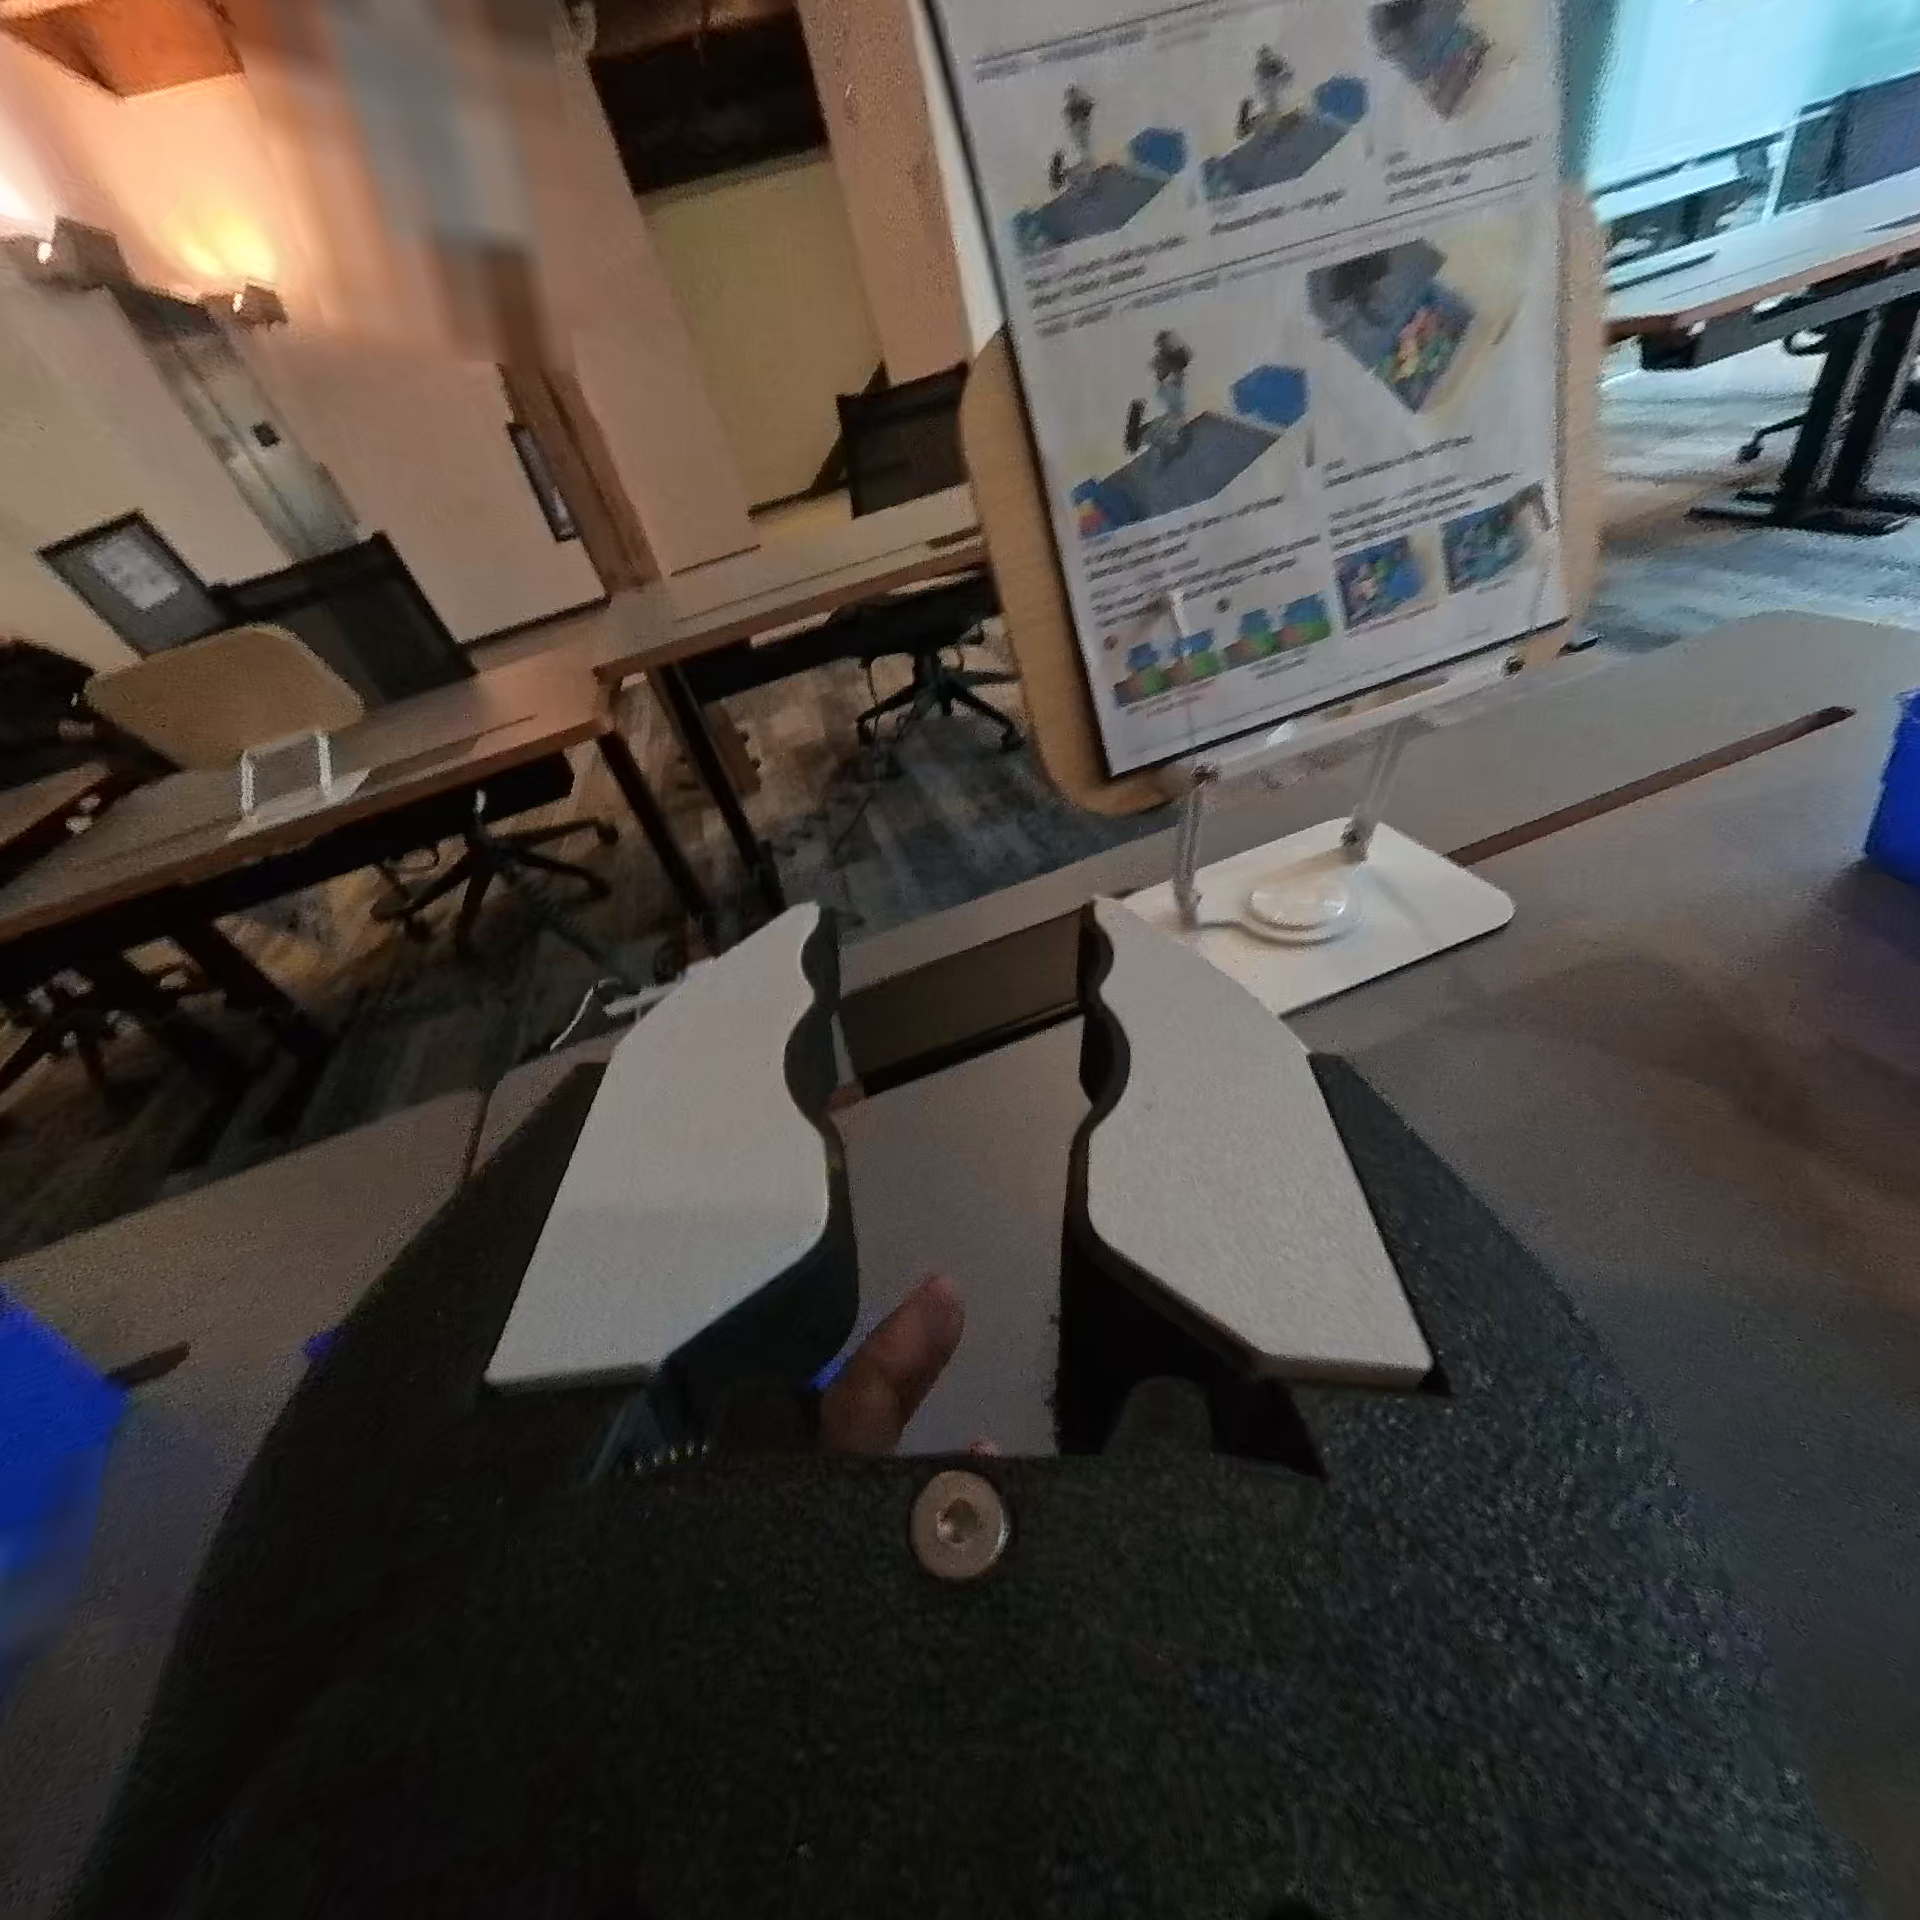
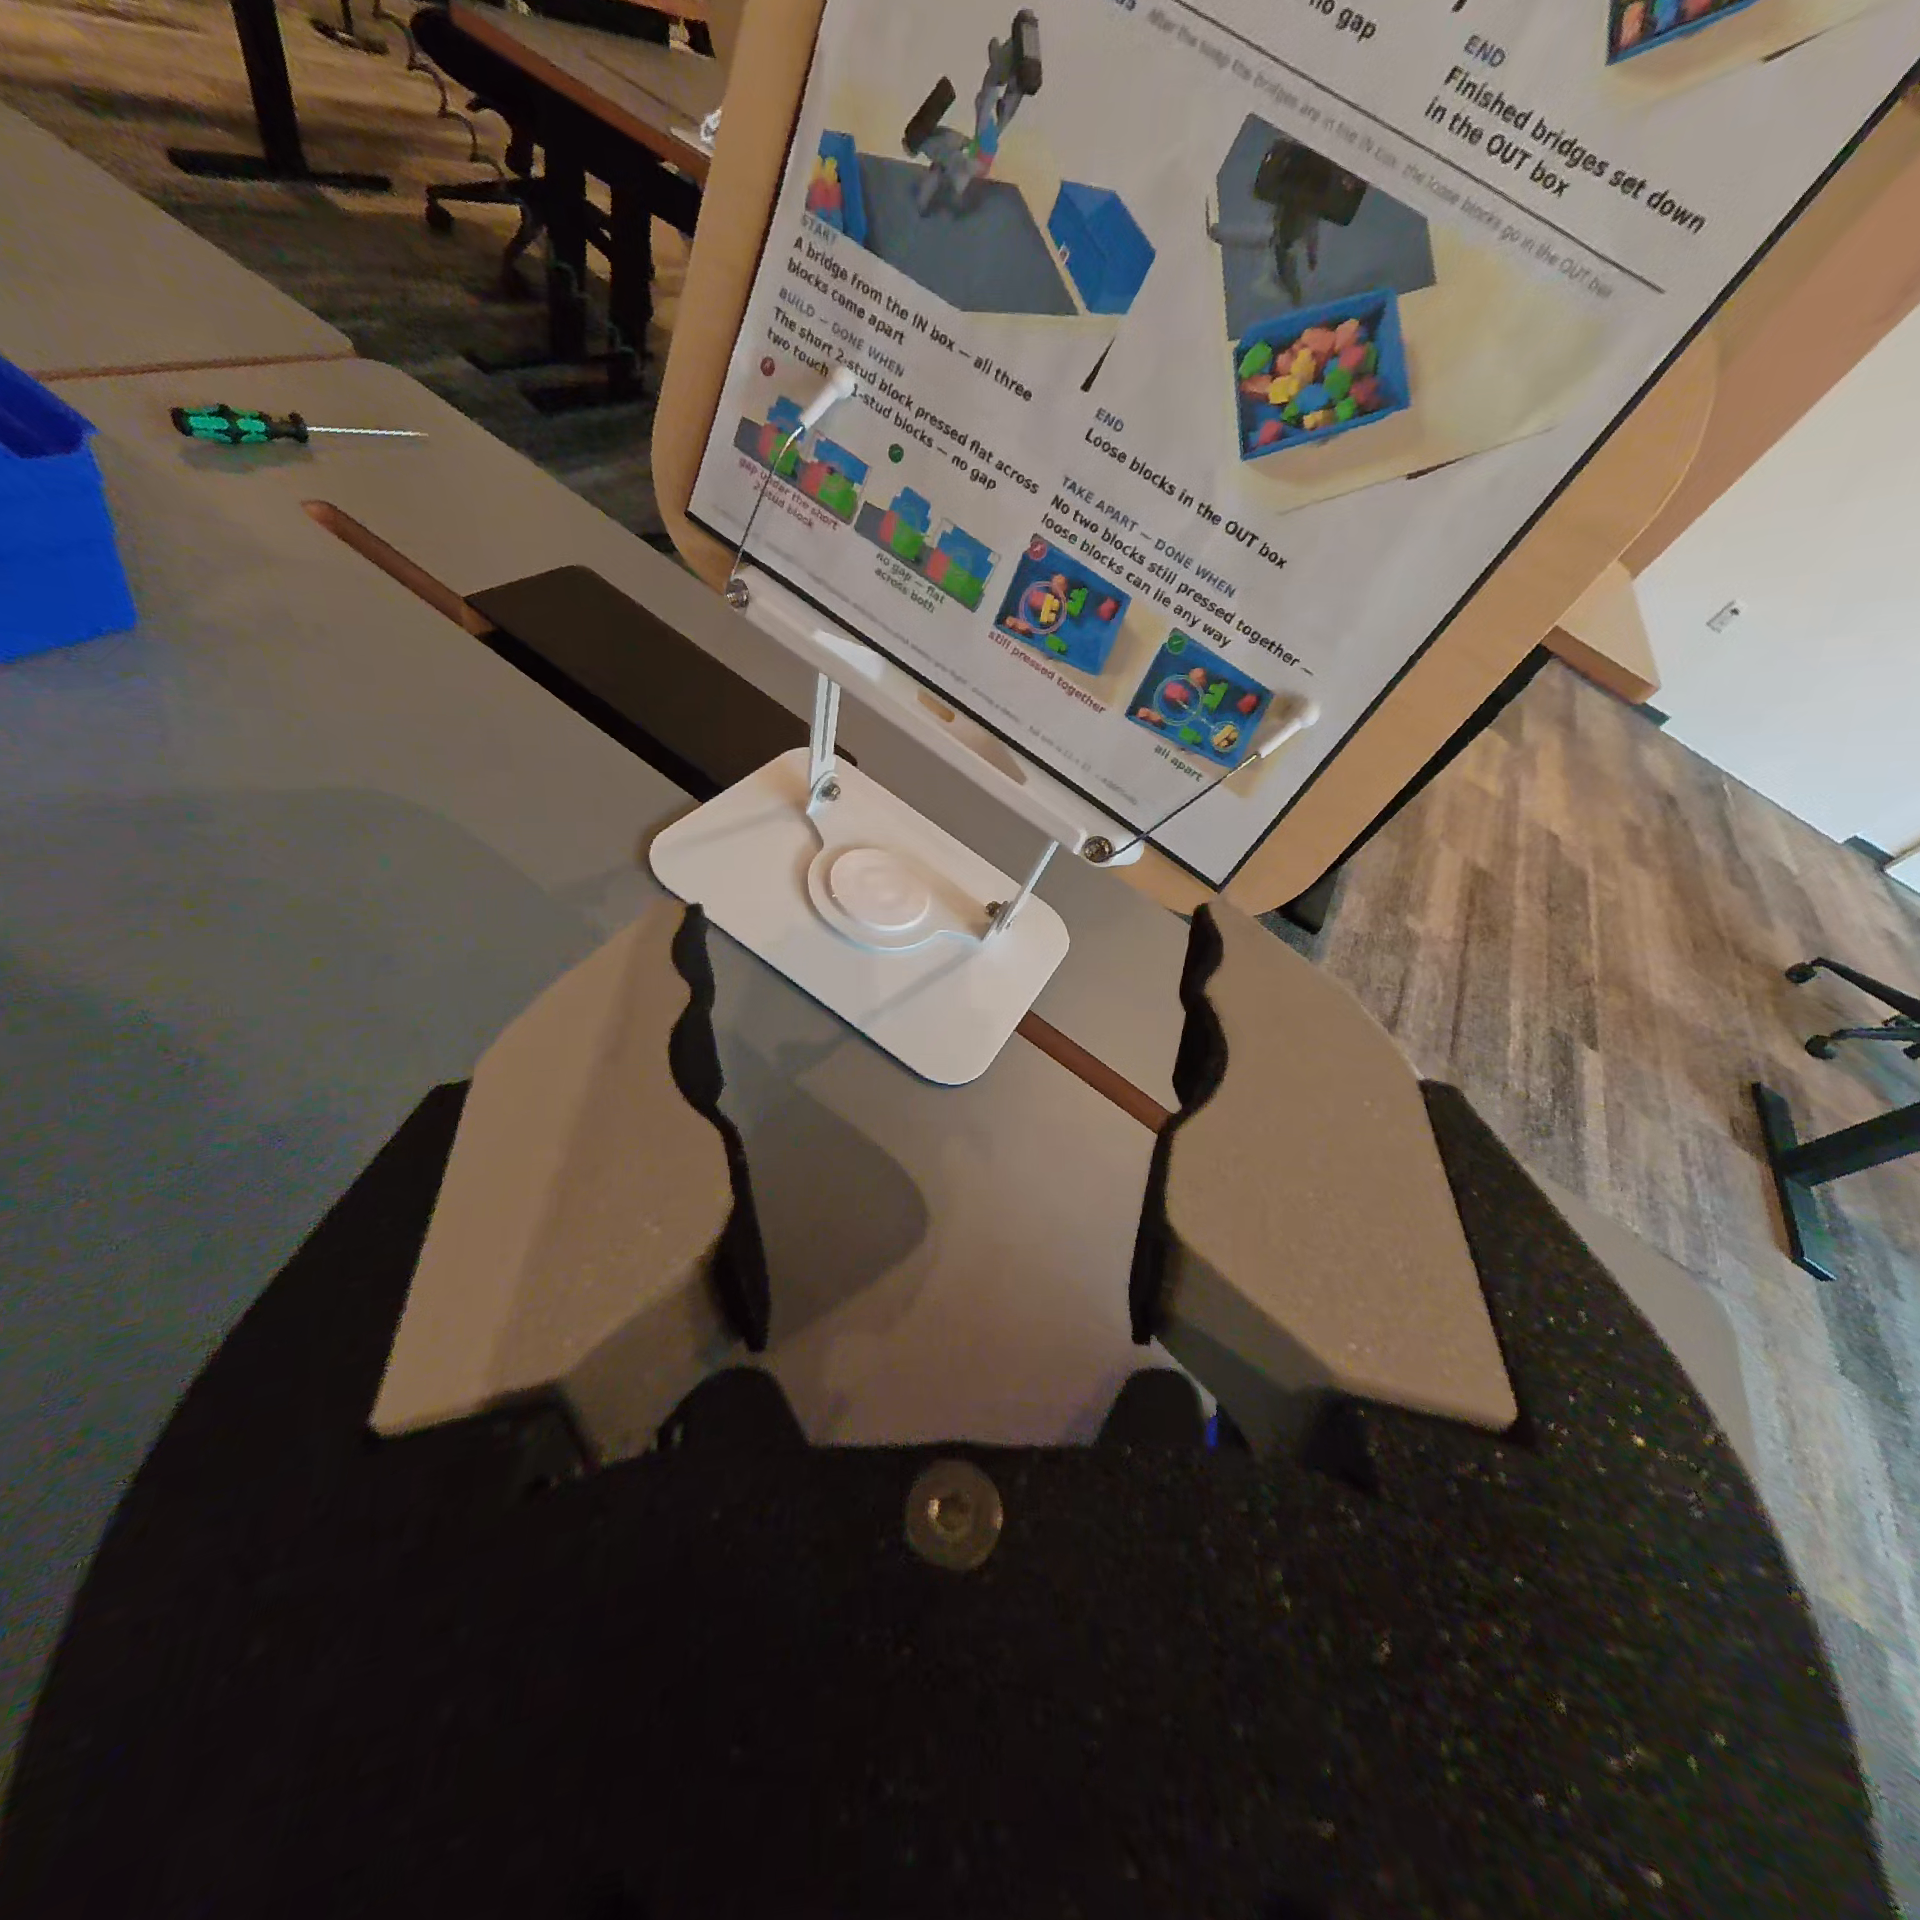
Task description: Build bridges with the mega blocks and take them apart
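Observation:
No mega blocks show in either view. My left gripper (image 1: 956, 935) is open and empty, held above the grey table (image 1: 1558, 1143) and pointing at its far edge. A person's fingertip (image 1: 894, 1361) shows under its base. My right gripper (image 2: 940, 925) is open wide and empty, above the same grey table (image 2: 260, 935), pointing at the white stand (image 2: 862, 914) of an instruction sheet (image 2: 1195, 364). A blue bin (image 2: 52, 520) stands at the left edge of the right wrist view. Blue bin corners show in the left wrist view at the right (image 1: 1896, 800) and lower left (image 1: 52, 1455).
The white stand (image 1: 1340, 914) carries the printed instruction sheet (image 1: 1278, 364) at the table's far edge. A green-handled screwdriver (image 2: 249, 424) lies on the table beyond the blue bin. A dark slot (image 2: 634, 665) runs across the table. Office desks and chairs (image 1: 416, 727) stand behind.

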